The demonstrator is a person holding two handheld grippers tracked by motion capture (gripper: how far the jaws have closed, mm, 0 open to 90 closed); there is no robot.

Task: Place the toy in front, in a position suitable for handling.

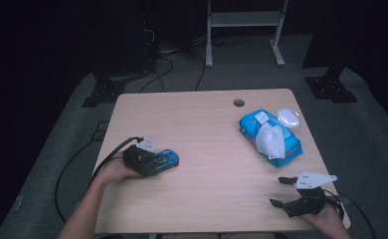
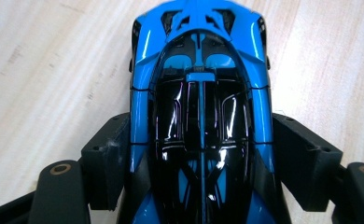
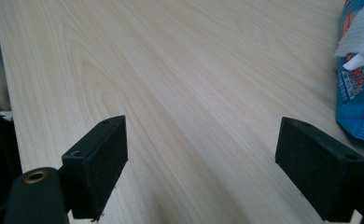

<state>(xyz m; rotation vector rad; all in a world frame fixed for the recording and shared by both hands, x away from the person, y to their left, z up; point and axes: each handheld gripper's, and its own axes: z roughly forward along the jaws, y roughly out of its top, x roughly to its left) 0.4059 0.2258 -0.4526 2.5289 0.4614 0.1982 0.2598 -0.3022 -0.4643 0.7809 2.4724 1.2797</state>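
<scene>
Toy car [image 1: 163,160], blue with a black roof, sits on the left part of the tabletop [image 1: 207,144] in the high view, and I have my left gripper [image 1: 149,160] closed in around it from the person's side. Far off at the right front corner, my right gripper [image 1: 280,191] waits near the table edge with its jaws spread and nothing between them. A blue pack of wipes [image 1: 270,136], one white wipe pulled up through its top, lies well apart at the right rear.

From the left gripper view, the car [image 2: 201,116] points away from me, and both black jaws press against its flanks, so I judge them clamped on it, the car's wheels probably on the wood.

From the right gripper view, my jaws stand wide apart over bare wood, with the pack [image 3: 360,70] at the right edge.

I judge the grasp step made; next I need a clean lift without letting the glossy body slip.
</scene>
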